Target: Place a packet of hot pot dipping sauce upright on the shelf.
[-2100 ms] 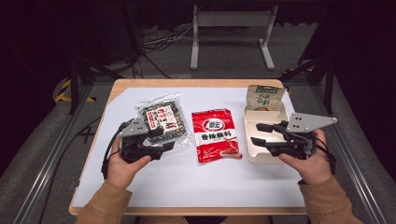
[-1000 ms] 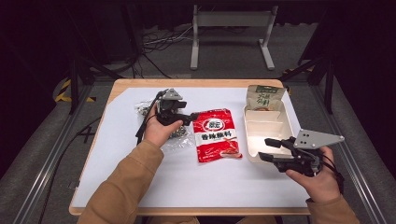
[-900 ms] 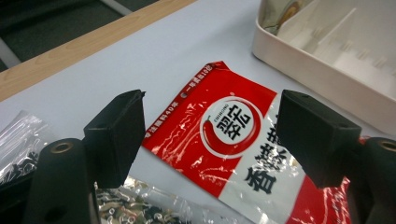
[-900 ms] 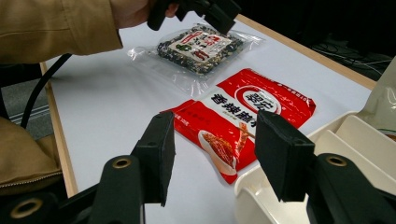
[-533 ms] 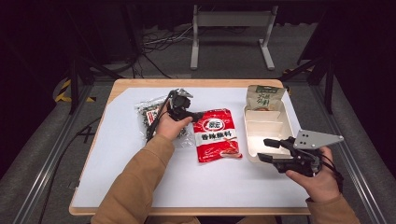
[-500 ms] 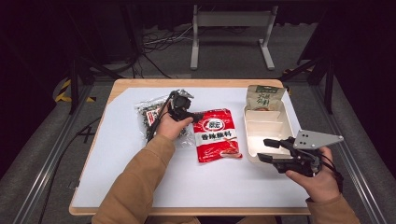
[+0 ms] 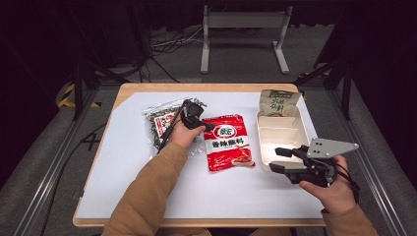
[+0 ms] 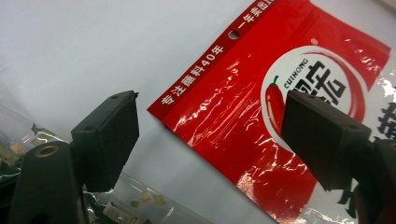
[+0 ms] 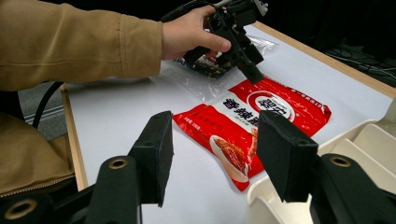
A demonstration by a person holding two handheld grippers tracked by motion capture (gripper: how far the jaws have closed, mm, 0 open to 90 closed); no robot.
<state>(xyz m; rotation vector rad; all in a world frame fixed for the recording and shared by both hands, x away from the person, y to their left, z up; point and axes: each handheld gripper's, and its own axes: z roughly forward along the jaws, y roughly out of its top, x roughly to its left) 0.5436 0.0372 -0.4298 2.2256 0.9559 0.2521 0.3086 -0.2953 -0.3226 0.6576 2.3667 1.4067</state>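
The left gripper (image 7: 205, 126), jaws spread and just opened further, is poised above the red sachet's (image 7: 227, 142) upper-left corner, nothing held. The sachet's long axis runs away from the person. The right gripper (image 7: 280, 159) is held spread and empty beside the tray (image 7: 263, 147).

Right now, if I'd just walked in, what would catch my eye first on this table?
Probably the bright red packet lying mid-table on the white sheet, with the left gripper poised over its top corner, fingers open and just widened, nothing between them. To its right sits a cream divided tray, where the right gripper hovers open.
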